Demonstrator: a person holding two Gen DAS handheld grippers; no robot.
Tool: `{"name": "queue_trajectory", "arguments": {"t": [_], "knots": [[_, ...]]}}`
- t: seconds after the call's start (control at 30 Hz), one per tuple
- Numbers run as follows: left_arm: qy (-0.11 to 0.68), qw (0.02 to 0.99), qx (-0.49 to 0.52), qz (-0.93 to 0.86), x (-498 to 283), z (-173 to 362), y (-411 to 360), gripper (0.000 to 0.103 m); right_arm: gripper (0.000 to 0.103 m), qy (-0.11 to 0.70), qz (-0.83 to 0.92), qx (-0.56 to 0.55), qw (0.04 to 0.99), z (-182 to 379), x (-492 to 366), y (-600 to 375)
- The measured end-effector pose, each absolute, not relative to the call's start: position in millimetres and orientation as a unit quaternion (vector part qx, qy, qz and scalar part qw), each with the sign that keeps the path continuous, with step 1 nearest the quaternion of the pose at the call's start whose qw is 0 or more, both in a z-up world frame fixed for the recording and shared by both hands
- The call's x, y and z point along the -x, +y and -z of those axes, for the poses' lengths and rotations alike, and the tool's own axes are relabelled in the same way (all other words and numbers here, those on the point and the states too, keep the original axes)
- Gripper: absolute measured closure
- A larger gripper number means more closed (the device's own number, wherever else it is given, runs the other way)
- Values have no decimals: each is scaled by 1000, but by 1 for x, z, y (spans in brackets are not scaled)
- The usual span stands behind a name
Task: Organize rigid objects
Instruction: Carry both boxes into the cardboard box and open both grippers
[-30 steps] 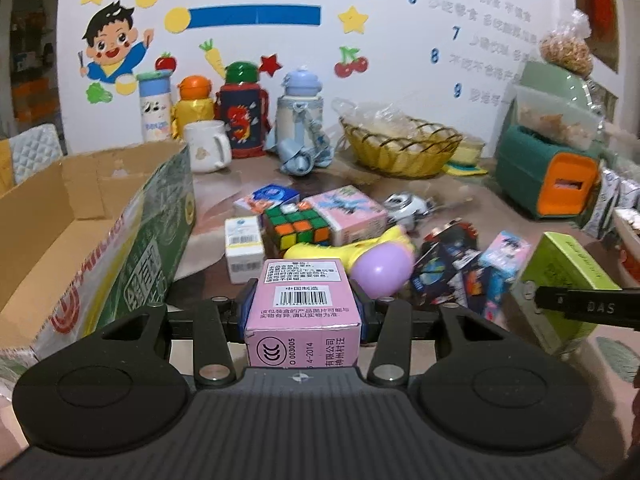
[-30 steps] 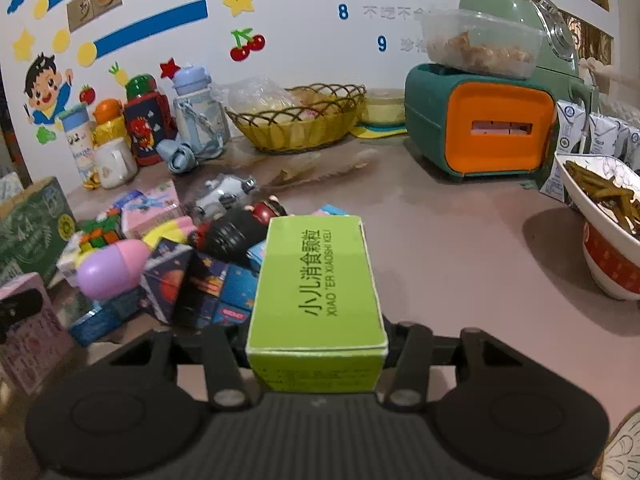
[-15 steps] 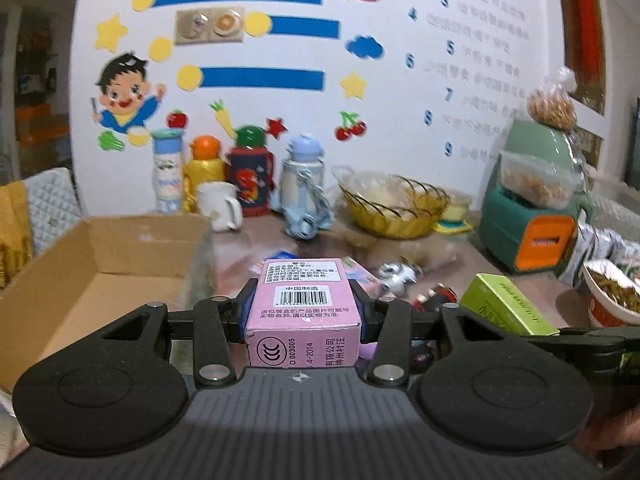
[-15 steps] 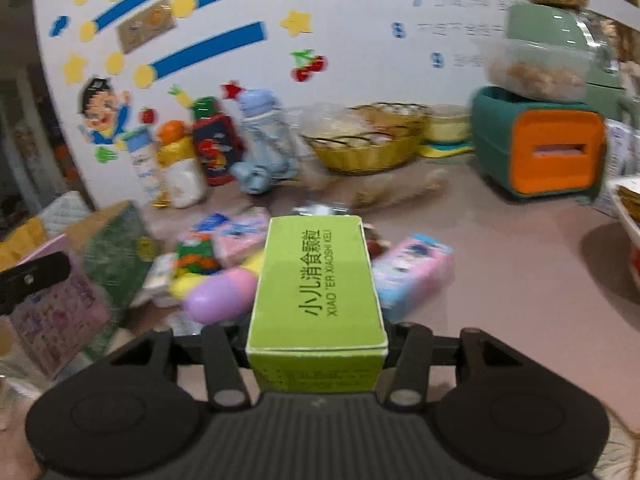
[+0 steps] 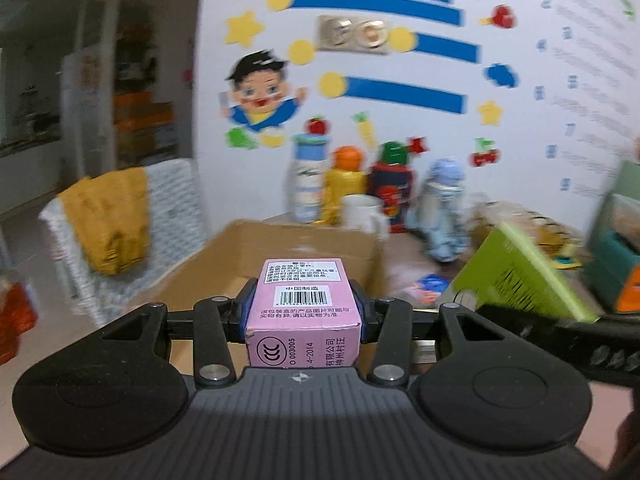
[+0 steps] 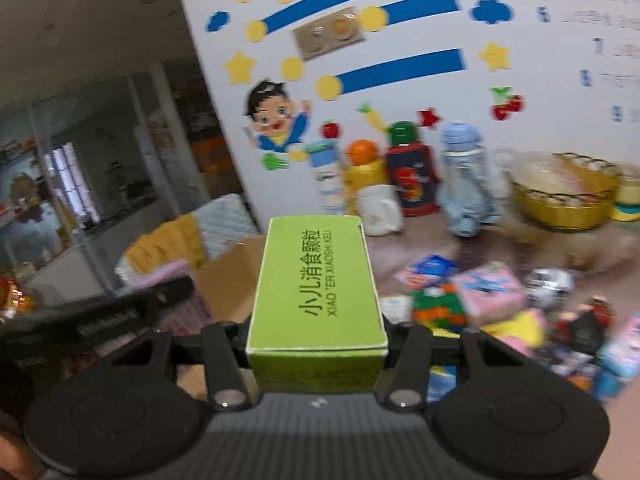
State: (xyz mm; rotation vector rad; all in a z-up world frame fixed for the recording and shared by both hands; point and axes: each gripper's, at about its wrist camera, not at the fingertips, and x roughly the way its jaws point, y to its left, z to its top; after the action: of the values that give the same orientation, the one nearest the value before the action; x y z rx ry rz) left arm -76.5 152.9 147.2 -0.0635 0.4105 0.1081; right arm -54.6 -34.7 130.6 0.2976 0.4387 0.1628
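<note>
Backdrop: sticker-decorated wall behind a cluttered worktop [image 6: 500, 248].
Left claw [image 5: 303, 312]: clamped on pink box [image 5: 303, 308].
Right claw [image 6: 316, 340]: clamped on green box [image 6: 316, 280], long axis pointing forward.
Cardboard box [image 5: 304, 248]: ahead and below the left claw, judged nearer than the right.

1. The cardboard box [image 5: 304, 240] has its floor mostly hidden behind the pink box [image 5: 304, 312].
2. The green box [image 5: 520, 280] is motion-blurred in the left view.
3. The toy pile [image 6: 500, 308] is smeared beyond telling apart.
</note>
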Motion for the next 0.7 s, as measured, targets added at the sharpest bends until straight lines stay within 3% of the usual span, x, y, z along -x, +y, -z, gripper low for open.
{"name": "queue_trajectory", "arguments": {"t": [0.3,0.7], "knots": [[242,962,54,-115,50,-123,199,48,54,245,-122,-182,944,-116,10,9],[266,951,60,-144,35,-102,222,46,52,272,-166,-147,936,-101,-2,42]]}}
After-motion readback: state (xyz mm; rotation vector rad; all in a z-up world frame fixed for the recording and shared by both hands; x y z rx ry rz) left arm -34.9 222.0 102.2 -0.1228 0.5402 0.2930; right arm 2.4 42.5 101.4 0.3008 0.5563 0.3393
